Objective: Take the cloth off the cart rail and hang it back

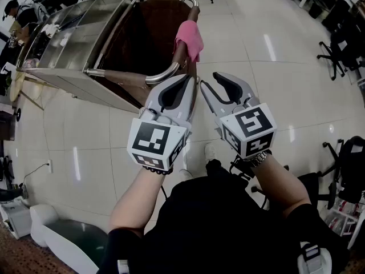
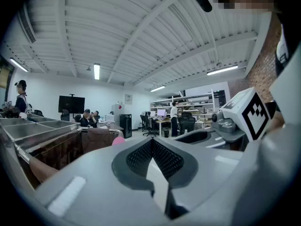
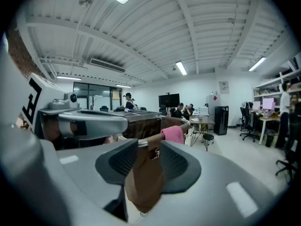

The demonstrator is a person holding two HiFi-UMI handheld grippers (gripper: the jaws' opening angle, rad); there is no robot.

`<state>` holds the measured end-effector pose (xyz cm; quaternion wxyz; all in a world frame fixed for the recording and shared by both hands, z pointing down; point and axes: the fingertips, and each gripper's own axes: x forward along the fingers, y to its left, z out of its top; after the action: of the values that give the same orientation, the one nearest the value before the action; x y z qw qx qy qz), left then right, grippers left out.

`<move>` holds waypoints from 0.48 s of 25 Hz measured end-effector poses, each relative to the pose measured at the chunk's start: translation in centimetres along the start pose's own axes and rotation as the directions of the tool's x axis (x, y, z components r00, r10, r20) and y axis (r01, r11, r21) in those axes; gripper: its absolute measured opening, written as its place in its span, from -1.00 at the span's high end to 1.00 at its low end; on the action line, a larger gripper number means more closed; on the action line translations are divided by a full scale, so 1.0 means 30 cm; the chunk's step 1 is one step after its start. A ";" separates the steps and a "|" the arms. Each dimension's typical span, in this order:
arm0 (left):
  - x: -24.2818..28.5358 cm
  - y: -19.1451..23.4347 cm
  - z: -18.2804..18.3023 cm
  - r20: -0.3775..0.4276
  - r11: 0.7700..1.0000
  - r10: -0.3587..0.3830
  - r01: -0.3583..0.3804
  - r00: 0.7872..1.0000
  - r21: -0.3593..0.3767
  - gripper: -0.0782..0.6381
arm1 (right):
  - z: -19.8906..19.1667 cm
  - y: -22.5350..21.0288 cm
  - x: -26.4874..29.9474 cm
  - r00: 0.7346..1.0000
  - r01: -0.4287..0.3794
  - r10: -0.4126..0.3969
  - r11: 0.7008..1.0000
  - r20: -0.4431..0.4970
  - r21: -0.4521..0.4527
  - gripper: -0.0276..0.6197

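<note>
Cart (image 1: 74, 33): steel top, brown bag below, curved cart rail (image 1: 165, 73) at near end.
2 grippers level, just short of rail. Left gripper (image 1: 183, 79) jaws together, empty. Right gripper (image 1: 211, 80) jaws apart, nothing gripped; brown bag shows through gap.
Pink cloth (image 1: 191, 39) draped over rail, untouched.
Progress: 0 of 2 steps done; removal and rehanging both left.

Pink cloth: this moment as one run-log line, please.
pink cloth: draped on cart rail, untouched | left gripper: shut, empty | right gripper: open, short of cloth
</note>
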<state>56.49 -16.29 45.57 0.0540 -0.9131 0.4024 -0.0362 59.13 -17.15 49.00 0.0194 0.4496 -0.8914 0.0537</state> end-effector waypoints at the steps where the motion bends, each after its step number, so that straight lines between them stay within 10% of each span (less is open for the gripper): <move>1: 0.027 0.012 -0.013 0.001 1.000 0.006 -0.006 1.000 -0.008 0.77 | -0.017 -0.027 0.032 1.000 -0.003 0.003 1.000 -0.009 -0.005 0.47; 12: 0.181 0.131 -0.112 -0.055 0.991 0.130 -0.132 0.990 -0.030 0.77 | -0.242 -0.218 0.323 0.990 -0.063 0.059 0.998 -0.129 -0.025 0.31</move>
<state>56.91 -23.19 48.52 0.0301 -0.8842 0.4635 -0.0498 58.54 -27.93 57.54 0.0816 0.4174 -0.9023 0.0700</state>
